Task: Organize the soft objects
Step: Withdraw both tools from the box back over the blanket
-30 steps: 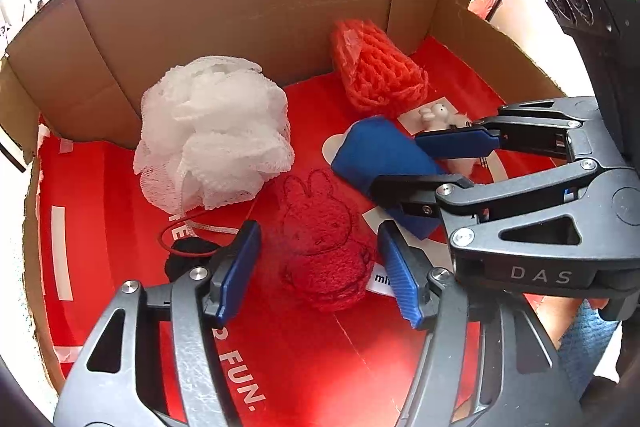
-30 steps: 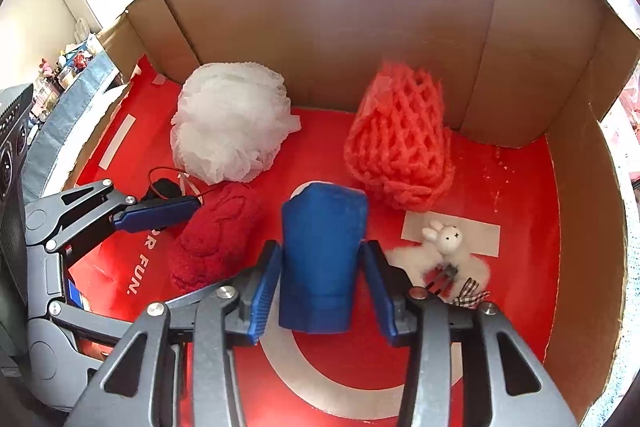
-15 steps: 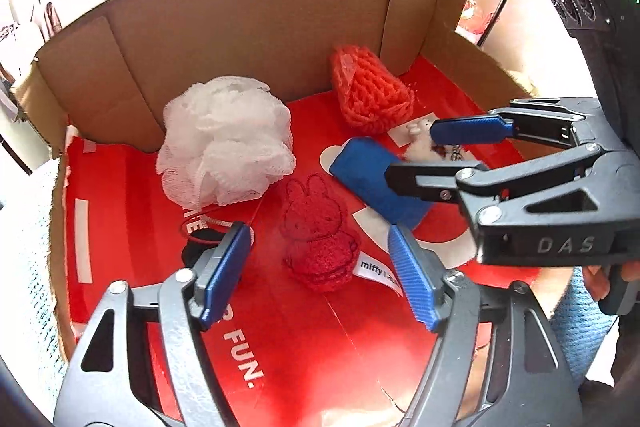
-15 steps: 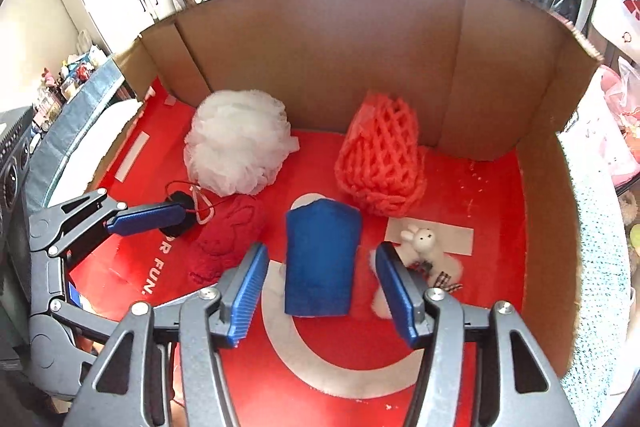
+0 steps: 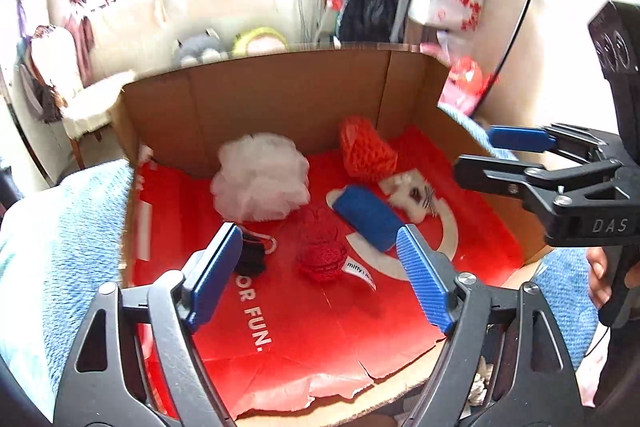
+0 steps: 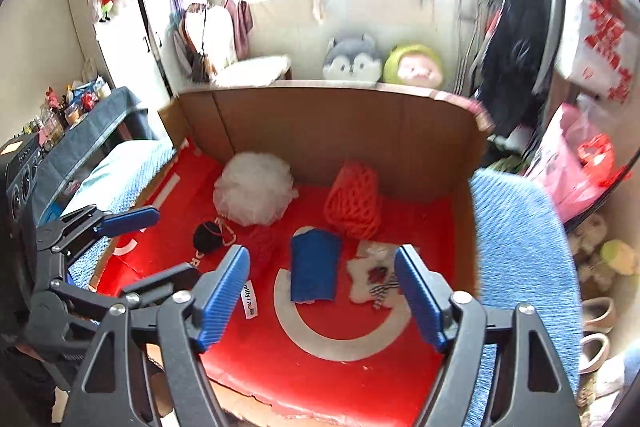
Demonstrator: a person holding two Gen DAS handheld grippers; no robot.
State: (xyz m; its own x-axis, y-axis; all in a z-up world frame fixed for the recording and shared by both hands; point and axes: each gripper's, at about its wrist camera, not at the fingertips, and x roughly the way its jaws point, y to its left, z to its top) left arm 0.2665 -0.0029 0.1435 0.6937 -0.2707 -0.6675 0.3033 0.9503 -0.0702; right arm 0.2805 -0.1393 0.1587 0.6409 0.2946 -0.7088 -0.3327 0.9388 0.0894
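A cardboard box (image 5: 280,99) (image 6: 344,131) with a red floor holds soft things: a white mesh pouf (image 5: 260,193) (image 6: 254,193), an orange knitted piece (image 5: 366,155) (image 6: 354,205), a blue sponge (image 5: 368,217) (image 6: 314,271), a red rabbit-shaped cloth (image 5: 320,245) (image 6: 264,247), a small white plush rabbit (image 5: 412,193) (image 6: 372,277) and a black item (image 5: 252,257) (image 6: 208,237). My left gripper (image 5: 320,275) is open and empty above the box's front. My right gripper (image 6: 324,293) is open and empty, raised above the blue sponge; it also shows in the left wrist view (image 5: 492,155).
A blue knitted blanket (image 5: 52,251) (image 6: 524,239) lies around the box. Two plush toys (image 6: 380,63) sit behind its back wall. A clothes rack (image 6: 520,47) and pink bags (image 6: 576,167) stand at the right, a white cabinet (image 6: 120,15) at the left.
Both grippers have pulled back and up out of the box. The right gripper has let go of the blue sponge, which now lies on the red floor.
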